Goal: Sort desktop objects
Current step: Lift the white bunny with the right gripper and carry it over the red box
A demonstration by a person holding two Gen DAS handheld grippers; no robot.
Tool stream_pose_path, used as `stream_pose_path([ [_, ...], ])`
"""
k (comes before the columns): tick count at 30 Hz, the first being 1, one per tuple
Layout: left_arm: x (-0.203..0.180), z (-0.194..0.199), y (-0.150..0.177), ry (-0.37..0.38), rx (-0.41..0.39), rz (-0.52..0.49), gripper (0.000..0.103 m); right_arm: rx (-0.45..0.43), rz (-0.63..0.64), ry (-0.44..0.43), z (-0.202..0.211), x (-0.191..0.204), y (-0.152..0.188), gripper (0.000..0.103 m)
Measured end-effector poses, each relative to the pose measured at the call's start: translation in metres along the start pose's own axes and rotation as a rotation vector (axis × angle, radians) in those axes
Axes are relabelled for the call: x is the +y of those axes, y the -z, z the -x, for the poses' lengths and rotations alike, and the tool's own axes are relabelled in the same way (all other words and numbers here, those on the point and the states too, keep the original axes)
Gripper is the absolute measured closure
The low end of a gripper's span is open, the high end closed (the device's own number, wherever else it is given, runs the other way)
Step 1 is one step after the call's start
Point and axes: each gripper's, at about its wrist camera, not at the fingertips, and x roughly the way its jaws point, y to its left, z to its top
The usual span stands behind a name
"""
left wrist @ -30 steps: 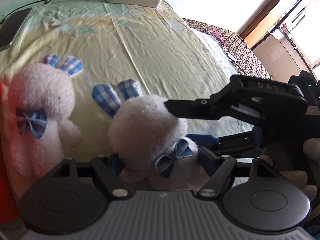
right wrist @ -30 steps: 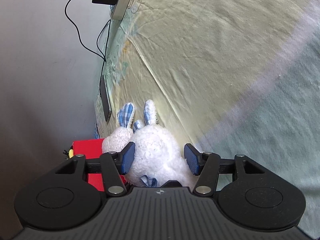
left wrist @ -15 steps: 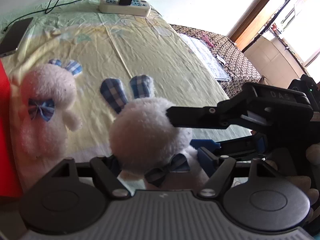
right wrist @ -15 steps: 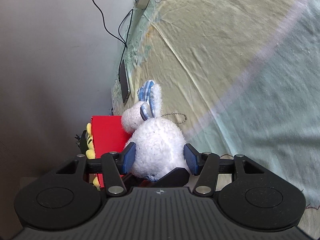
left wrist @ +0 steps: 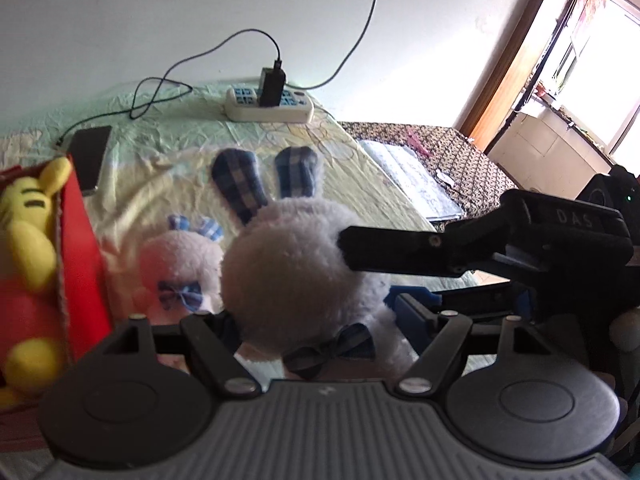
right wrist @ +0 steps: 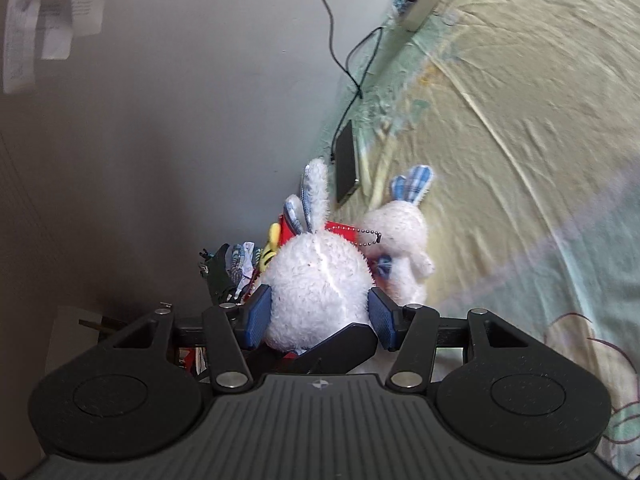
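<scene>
A white plush rabbit (left wrist: 288, 272) with blue checked ears and a bow hangs above the sheet. My left gripper (left wrist: 318, 320) is shut on its lower body, blue pads at both sides. My right gripper (left wrist: 374, 276) comes in from the right and is shut on the same rabbit (right wrist: 316, 280), its pads (right wrist: 380, 316) pressed into the fur. A second white rabbit (left wrist: 176, 268) lies on the sheet just behind, beside a red box (left wrist: 84, 248) that holds a yellow plush toy (left wrist: 28, 232). In the right wrist view the box (right wrist: 340, 228) is mostly hidden behind the held rabbit.
A phone (left wrist: 90, 156) on a charging cable lies behind the box. A white power strip (left wrist: 272, 108) sits at the wall. Right of the yellow-green sheet (left wrist: 352, 176), papers (left wrist: 412, 176) rest on a patterned cloth. A person's hand (left wrist: 624, 332) holds the right gripper.
Both grippers have lifted the rabbit off the sheet and carried it toward the red box. The box and its yellow toy have come into view; the second rabbit stays put.
</scene>
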Motion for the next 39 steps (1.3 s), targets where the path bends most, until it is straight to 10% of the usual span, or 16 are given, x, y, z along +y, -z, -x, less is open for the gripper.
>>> stream_pose_path([
  [20, 0.171, 0.127, 0.002, -0.169, -0.160, 0.059, 0.024, 0.107, 0.272, -0.136, -0.175, 0.113, 0.050, 0.046],
  [39, 0.284, 0.114, 0.017, -0.322, -0.088, 0.112, 0.023, 0.231, 0.489, -0.045, -0.286, 0.141, 0.070, 0.056],
])
